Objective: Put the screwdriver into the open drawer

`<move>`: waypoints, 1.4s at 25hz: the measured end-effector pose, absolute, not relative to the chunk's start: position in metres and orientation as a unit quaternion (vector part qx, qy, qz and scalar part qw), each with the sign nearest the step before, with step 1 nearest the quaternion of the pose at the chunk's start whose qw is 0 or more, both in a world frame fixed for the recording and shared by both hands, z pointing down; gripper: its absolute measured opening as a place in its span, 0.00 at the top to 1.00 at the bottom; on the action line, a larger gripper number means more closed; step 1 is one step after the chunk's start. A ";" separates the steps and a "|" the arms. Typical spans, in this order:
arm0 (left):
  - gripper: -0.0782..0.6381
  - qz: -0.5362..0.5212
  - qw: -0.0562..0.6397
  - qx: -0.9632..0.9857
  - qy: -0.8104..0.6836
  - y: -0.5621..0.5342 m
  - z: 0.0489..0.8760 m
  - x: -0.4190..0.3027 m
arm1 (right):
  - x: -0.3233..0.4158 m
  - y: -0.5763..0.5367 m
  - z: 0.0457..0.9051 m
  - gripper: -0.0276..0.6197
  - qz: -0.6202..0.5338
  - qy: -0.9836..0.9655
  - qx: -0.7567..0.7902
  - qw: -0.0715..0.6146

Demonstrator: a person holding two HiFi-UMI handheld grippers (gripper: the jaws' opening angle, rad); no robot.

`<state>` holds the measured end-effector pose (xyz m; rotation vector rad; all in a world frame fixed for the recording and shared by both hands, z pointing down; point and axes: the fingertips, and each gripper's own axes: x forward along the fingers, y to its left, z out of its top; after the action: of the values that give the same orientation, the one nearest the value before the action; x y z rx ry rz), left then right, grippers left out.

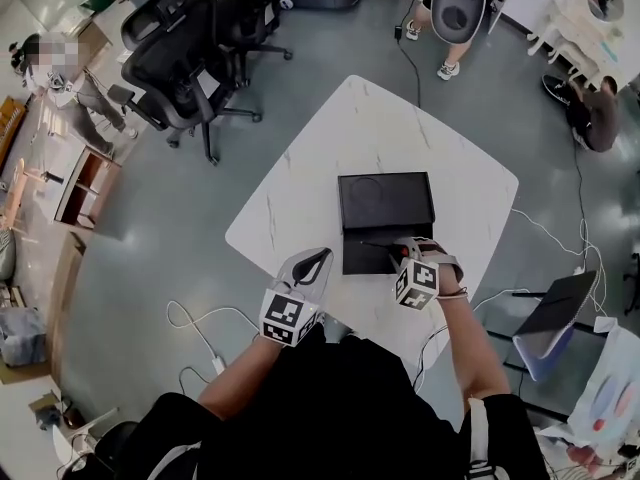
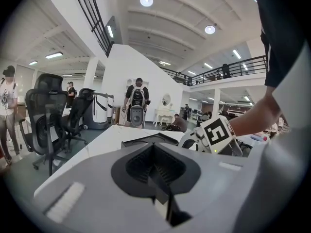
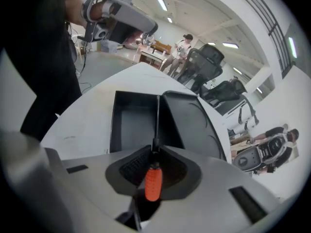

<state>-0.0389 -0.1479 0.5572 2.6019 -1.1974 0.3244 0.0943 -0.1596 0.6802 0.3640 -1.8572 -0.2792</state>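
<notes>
A screwdriver with an orange handle (image 3: 153, 181) and a thin black shaft (image 3: 157, 120) sits between the pads of my right gripper (image 3: 154, 148), which is shut on it. The shaft points out over the open black drawer (image 3: 130, 125) of a black box (image 3: 187, 120). In the head view the right gripper (image 1: 405, 252) hovers at the drawer's (image 1: 362, 258) right front corner, and the screwdriver shaft (image 1: 378, 246) reaches over the drawer. My left gripper (image 1: 316, 261) hangs left of the drawer over the table edge. Its jaws (image 2: 154, 148) are shut with nothing in them.
The box (image 1: 385, 200) stands on a white marbled table (image 1: 340, 148). Black office chairs (image 1: 185, 58) stand to the far left on the grey floor. Cables (image 1: 200, 333) trail on the floor by the table. People stand or sit at the room's far side (image 1: 455, 8).
</notes>
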 end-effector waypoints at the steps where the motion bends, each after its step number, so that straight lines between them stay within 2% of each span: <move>1: 0.88 0.112 0.129 0.894 -0.414 -0.148 0.557 -0.039 | 0.094 -0.159 0.686 0.87 -0.116 -0.790 0.141 0.586; 20: 0.88 0.117 0.137 0.880 -0.440 -0.150 0.563 -0.060 | 0.086 -0.157 0.738 0.86 -0.097 -0.767 0.038 0.633; 26: 0.88 0.118 0.141 0.878 -0.442 -0.147 0.566 -0.062 | 0.084 -0.158 0.739 0.84 -0.080 -0.782 0.057 0.615; 29: 0.88 0.117 0.141 0.878 -0.443 -0.147 0.566 -0.062 | 0.084 -0.163 0.731 0.78 -0.085 -0.788 0.069 0.606; 35: 0.88 0.120 0.138 0.878 -0.442 -0.145 0.564 -0.064 | 0.076 -0.166 0.681 0.77 -0.052 -0.839 0.120 0.528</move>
<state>-0.0635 -0.1449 0.5643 2.5408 -1.2770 0.3460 0.0763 -0.1663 0.6809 0.2875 -2.0039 -0.1249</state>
